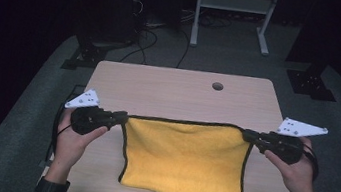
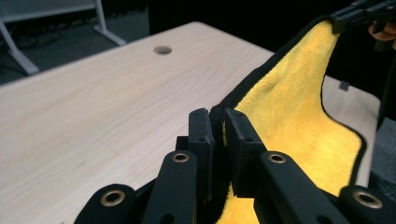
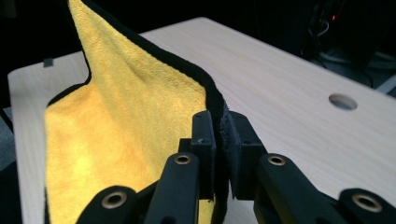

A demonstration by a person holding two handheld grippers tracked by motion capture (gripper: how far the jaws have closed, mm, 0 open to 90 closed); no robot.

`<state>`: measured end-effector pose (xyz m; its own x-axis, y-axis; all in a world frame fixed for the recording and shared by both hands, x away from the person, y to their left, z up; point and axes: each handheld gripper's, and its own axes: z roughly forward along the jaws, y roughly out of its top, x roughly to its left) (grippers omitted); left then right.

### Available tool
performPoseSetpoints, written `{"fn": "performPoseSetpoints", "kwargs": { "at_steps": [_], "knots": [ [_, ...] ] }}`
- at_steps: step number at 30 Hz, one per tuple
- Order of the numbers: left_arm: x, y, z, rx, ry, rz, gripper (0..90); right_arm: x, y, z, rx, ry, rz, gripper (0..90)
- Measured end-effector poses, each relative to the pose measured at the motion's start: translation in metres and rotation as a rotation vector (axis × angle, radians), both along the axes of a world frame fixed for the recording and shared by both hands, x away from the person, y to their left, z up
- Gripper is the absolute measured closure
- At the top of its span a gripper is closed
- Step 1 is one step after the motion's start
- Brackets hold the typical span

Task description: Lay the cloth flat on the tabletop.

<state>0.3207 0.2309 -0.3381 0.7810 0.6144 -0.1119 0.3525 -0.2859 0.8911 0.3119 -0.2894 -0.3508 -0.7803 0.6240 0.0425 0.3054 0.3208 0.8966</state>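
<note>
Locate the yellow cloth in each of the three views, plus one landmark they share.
High view: yellow cloth lies centre-bottom, its far edge stretched between the left gripper and right gripper.
Left gripper view: right half, rising from the jaws to the upper right.
Right gripper view: left half, rising from the jaws to the upper left.
Shared landmark: the round hole in the table.

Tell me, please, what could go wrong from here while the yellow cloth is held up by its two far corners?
1. The left gripper and right gripper each pinch only the black hem of the yellow cloth; a corner might slip out if it is pulled tighter.
2. The cloth's near edge hangs past the table front, so if released it might slide off.
3. The lower part still lies on the table and may drag or bunch when moved.
</note>
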Motion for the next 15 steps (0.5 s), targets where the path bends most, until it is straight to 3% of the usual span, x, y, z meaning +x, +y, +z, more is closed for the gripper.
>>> {"fn": "performPoseSetpoints", "kwargs": {
  "at_steps": [5,15],
  "knots": [
    [0.012,-0.002,-0.013,0.01,0.024,0.015,80.7,0.015,0.002,-0.014,-0.017,0.031,-0.017,81.5],
    [0.042,-0.006,-0.021,0.023,-0.009,0.07,80.7,0.053,0.008,-0.022,-0.029,0.04,-0.078,81.6]
  ]
}}
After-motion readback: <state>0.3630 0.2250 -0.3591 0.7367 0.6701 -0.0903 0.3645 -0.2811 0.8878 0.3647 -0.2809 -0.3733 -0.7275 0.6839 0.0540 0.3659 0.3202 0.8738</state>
